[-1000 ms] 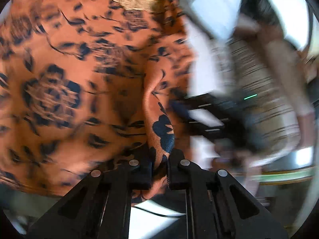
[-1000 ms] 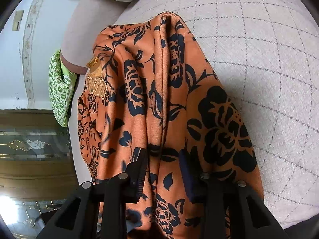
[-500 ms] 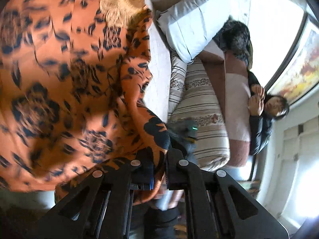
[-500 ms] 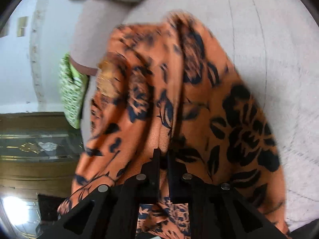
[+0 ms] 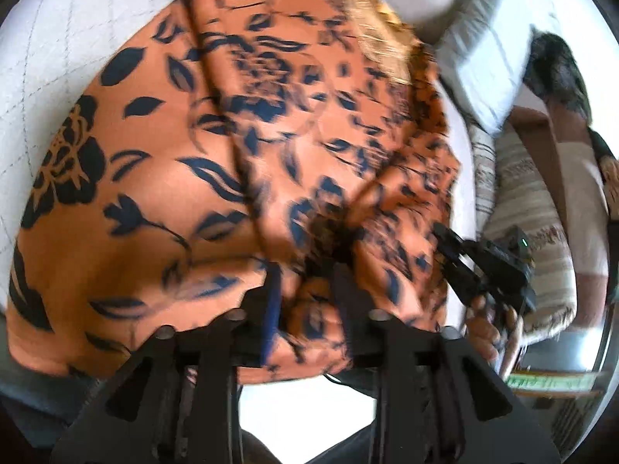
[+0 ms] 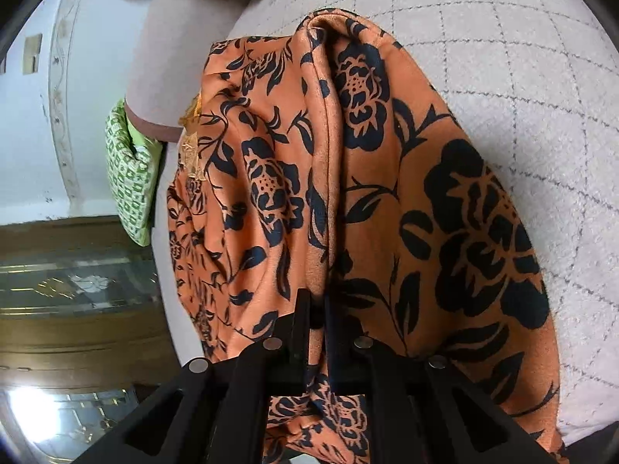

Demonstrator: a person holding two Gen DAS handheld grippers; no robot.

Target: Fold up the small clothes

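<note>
My right fingers (image 6: pixel 318 321) pinched a ridge of the orange floral garment (image 6: pixel 387 193) to anchor it on the quilted bed (image 6: pixel 522 58); my left fingers (image 5: pixel 305 290) had just been spreading, cloth loose between them, releasing the carried fold.

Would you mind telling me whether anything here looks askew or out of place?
Only the orange, black-flowered garment: it lies bunched in uneven ridges on the pale quilted surface, one ridge pinched in the right hand-held gripper.
</note>
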